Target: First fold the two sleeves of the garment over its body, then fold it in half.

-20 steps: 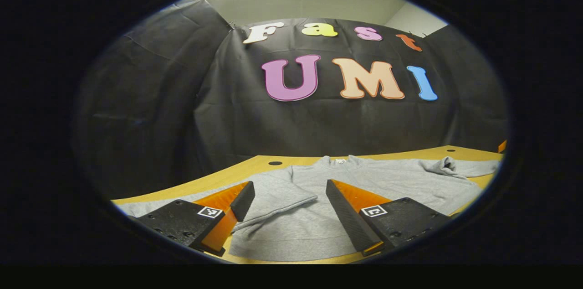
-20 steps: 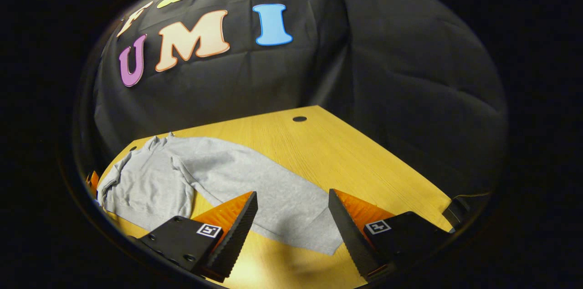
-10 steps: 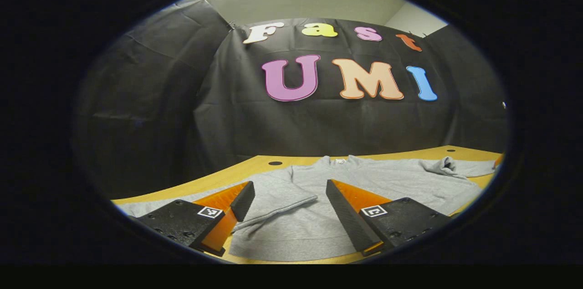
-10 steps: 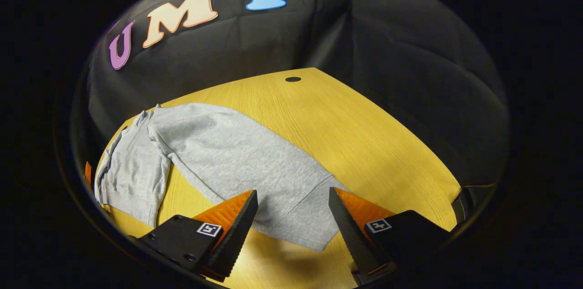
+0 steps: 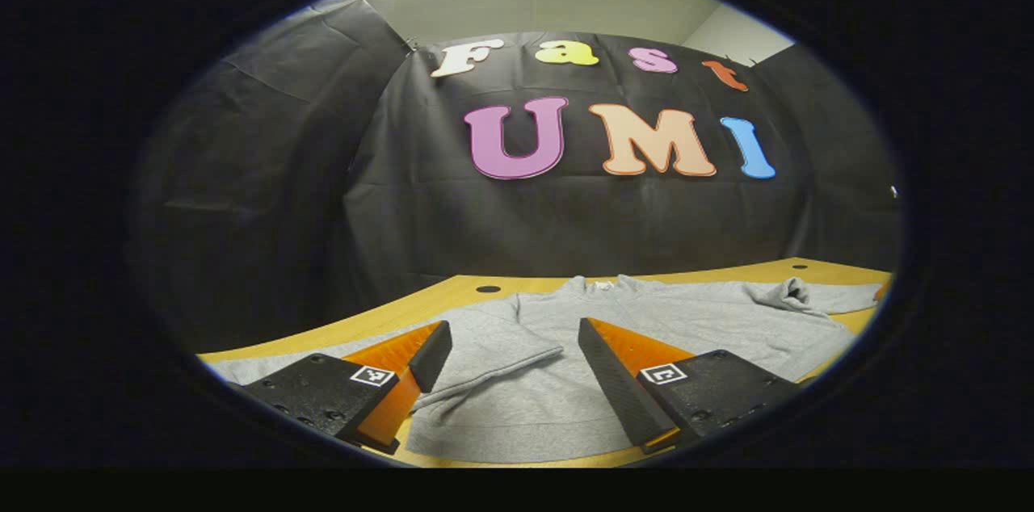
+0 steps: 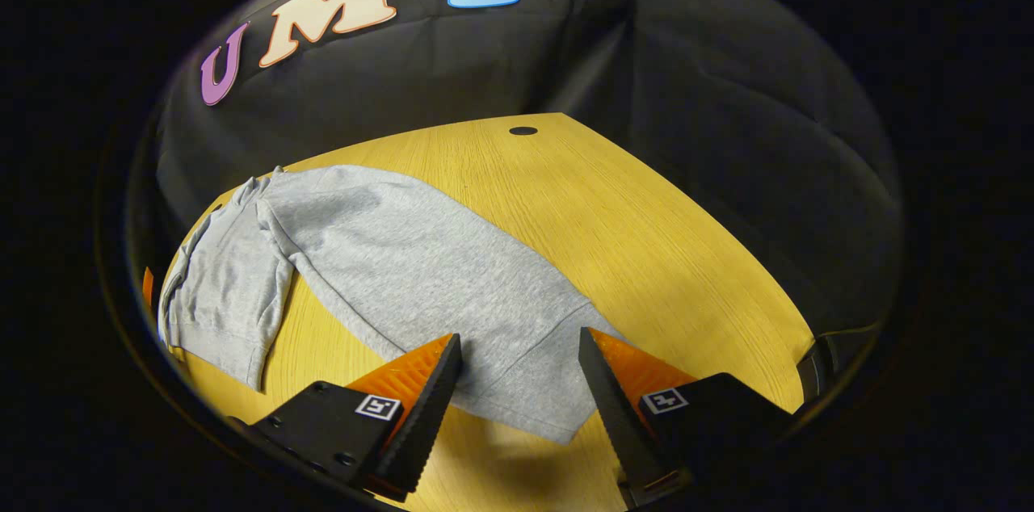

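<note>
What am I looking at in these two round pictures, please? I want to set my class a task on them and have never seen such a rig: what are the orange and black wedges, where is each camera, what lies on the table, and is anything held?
Each picture comes from a fisheye camera riding on a hand-held two-finger gripper; a person carries one in each hand. The wedges at the bottom are that gripper's own fingers. In the left gripper view, the left gripper is open and low over a grey sweatshirt spread on a yellow wooden table. In the right gripper view, the right gripper is open, its fingers either side of the cuff end of the outstretched sleeve. Nothing is held yet. Black cloth walls surround the booth.
</note>
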Available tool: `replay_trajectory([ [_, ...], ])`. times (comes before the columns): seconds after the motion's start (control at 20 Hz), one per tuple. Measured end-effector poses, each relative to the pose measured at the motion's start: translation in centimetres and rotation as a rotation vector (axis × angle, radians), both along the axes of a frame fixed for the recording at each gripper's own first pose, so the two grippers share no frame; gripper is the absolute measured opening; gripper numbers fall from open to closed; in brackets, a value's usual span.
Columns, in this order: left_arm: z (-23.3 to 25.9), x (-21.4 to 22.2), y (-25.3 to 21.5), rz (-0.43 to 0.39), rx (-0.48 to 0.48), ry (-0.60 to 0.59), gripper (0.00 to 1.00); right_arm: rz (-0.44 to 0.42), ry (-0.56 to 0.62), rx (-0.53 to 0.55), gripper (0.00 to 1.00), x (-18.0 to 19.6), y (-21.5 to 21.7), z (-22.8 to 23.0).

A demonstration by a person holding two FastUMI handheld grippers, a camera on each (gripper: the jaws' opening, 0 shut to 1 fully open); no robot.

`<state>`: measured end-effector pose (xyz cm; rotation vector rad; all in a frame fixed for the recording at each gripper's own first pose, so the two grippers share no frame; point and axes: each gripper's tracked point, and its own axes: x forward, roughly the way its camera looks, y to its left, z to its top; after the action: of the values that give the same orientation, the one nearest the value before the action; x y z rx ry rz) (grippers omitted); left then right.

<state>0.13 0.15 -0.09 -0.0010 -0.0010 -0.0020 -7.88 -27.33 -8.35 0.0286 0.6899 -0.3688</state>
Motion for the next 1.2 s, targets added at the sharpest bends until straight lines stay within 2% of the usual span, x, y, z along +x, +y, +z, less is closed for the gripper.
replay_trajectory([
  [0.05, 0.0, 0.1, 0.0, 0.000, 0.000, 0.000, 0.94, 0.006, -0.008, 0.002, 0.87, 0.1, 0.3, 0.0],
  [0.15, -0.1, 0.1, 0.0, 0.000, 0.000, 0.000, 0.94, 0.019, -0.021, 0.004, 0.75, 0.3, 0.8, -0.1],
  [0.2, -0.1, 0.1, 0.0, 0.000, 0.000, 0.000, 0.94, 0.017, -0.022, 0.008, 0.72, 0.4, 0.9, -0.2],
  [0.3, 0.0, 0.1, 0.0, 0.000, 0.000, -0.001, 0.94, 0.007, -0.012, 0.020, 0.58, 0.3, 1.0, -0.1],
  [0.35, 0.0, 0.1, 0.0, 0.000, 0.000, 0.000, 0.94, 0.001, -0.008, 0.039, 0.58, 0.4, 1.3, -0.1],
  [0.45, 0.0, 0.2, 0.0, 0.000, 0.000, -0.001, 0.95, -0.012, -0.001, 0.045, 0.31, 0.5, 1.5, -0.1],
  [0.55, 0.1, 0.1, 0.0, 0.000, 0.000, 0.000, 0.94, -0.030, 0.009, 0.071, 0.29, 0.4, 1.9, -0.1],
  [0.6, 0.1, 0.1, 0.0, 0.000, 0.000, 0.000, 0.95, -0.043, 0.007, 0.079, 0.16, 0.5, 1.8, -0.2],
  [0.75, 0.0, 0.1, 0.0, 0.000, 0.000, 0.000, 0.95, -0.058, 0.026, 0.088, 0.12, 0.3, 2.0, 0.0],
  [0.8, 0.1, 0.1, 0.0, 0.000, 0.000, -0.001, 0.94, -0.061, 0.028, 0.094, 0.07, 0.6, 1.8, -0.2],
  [0.95, 0.0, 0.1, 0.0, 0.000, -0.001, -0.001, 0.95, -0.058, 0.036, 0.111, 0.00, 0.3, 2.6, -0.2],
  [1.1, 0.1, 0.0, -0.1, -0.006, -0.002, 0.000, 0.94, -0.035, 0.046, 0.142, 0.03, 0.3, 3.8, -0.1],
  [1.15, 0.0, -0.1, -0.2, -0.008, -0.002, 0.000, 0.95, -0.030, 0.049, 0.132, 0.00, 0.4, 4.0, 0.2],
  [1.2, 0.0, 0.0, -0.2, -0.008, -0.002, 0.000, 0.95, -0.028, 0.045, 0.130, 0.03, 0.7, 4.1, 0.5],
])
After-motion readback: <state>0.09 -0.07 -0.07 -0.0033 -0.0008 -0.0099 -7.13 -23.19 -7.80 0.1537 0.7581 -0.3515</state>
